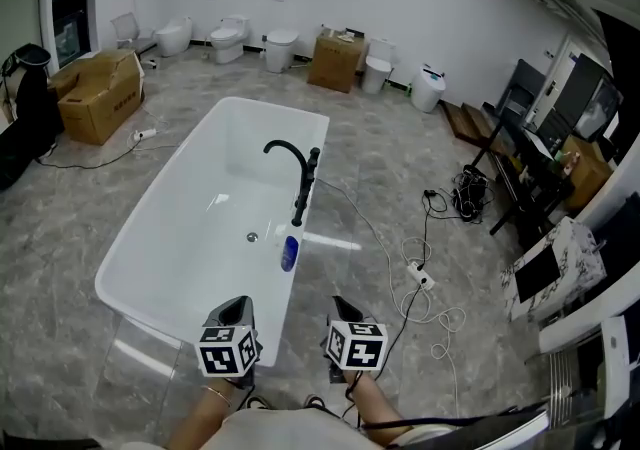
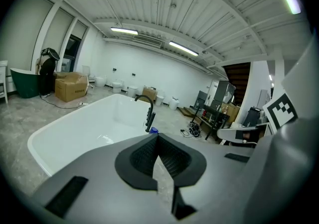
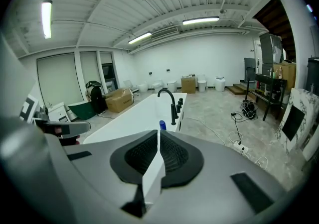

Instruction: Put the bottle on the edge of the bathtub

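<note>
I am seeing the blue bottle (image 1: 289,253) sitting on the right rim of the bathtub (image 1: 200,218), just on the near side of the black faucet (image 1: 300,178), so I am judging the placing step as done. The left gripper (image 1: 235,306) and the right gripper (image 1: 345,308) are hanging apart from it by the tub's near end, each with its 2 fingers (image 3: 172,156) pressed together on nothing. Next I am expecting only to be keeping both clear, since a nudge could be tipping the bottle into the tub.

No readable text or numbers, print on cardboard box (image 1: 100,98) too small to read
</note>
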Demonstrator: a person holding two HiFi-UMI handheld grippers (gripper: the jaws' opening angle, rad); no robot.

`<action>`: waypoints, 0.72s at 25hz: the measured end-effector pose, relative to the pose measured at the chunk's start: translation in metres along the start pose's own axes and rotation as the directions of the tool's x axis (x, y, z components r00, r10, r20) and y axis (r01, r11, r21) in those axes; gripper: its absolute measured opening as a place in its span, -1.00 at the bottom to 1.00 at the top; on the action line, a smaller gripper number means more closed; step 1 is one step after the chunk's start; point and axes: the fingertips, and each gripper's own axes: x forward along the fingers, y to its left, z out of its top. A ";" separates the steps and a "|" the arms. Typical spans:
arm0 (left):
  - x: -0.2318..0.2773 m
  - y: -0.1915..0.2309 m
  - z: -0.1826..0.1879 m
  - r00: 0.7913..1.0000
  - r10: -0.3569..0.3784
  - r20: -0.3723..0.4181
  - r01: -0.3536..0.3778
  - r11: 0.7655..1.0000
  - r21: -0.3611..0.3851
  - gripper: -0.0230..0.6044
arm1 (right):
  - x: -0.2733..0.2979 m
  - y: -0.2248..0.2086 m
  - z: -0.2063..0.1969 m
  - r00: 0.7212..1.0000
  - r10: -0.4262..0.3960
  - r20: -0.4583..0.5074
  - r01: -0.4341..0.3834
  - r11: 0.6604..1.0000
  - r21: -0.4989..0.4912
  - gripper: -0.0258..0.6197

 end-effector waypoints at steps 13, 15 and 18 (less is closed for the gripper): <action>0.010 -0.023 0.012 0.996 0.081 0.036 -0.080 0.997 -0.012 -0.91 | -0.009 -0.036 0.024 0.997 0.059 0.045 -0.058 0.998 -0.035 -0.81; 0.010 -0.029 0.011 0.995 0.096 0.037 -0.095 0.995 -0.014 -0.91 | -0.009 -0.042 0.026 0.997 0.070 0.044 -0.068 0.997 -0.037 -0.81; 0.010 -0.038 0.010 0.994 0.108 0.035 -0.107 0.994 -0.009 -0.91 | -0.009 -0.050 0.026 0.995 0.084 0.043 -0.083 0.996 -0.037 -0.81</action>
